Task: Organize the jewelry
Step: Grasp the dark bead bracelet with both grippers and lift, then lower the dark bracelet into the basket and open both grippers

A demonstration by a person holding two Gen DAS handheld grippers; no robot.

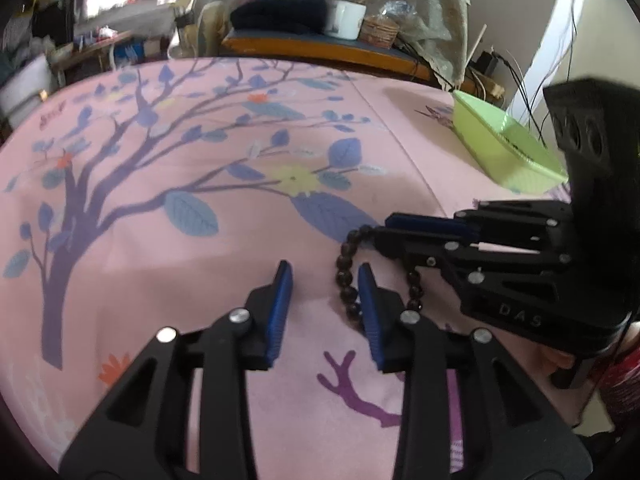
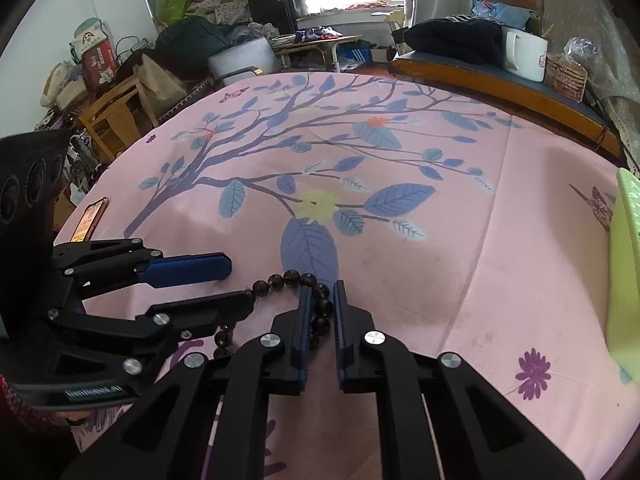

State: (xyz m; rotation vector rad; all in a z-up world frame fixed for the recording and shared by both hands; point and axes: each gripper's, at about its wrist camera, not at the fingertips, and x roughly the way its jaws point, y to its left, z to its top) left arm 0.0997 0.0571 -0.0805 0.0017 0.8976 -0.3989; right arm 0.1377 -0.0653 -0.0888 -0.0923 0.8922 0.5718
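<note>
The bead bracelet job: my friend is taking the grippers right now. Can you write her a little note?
Right gripper: nearly shut around the bead bracelet, which lies on the pink tree-print sheet; a firm pinch can't be confirmed.
Left gripper: open, holding nothing, one finger beside the bracelet.
Green tray: on the sheet off to the right; its inside isn't visible.
Done: bracelet reached.
Left: lift it and put it away, probably in the tray.

Dark-brown bead bracelet (image 2: 316, 300), pink tree-print cloth (image 2: 440, 240)
</note>
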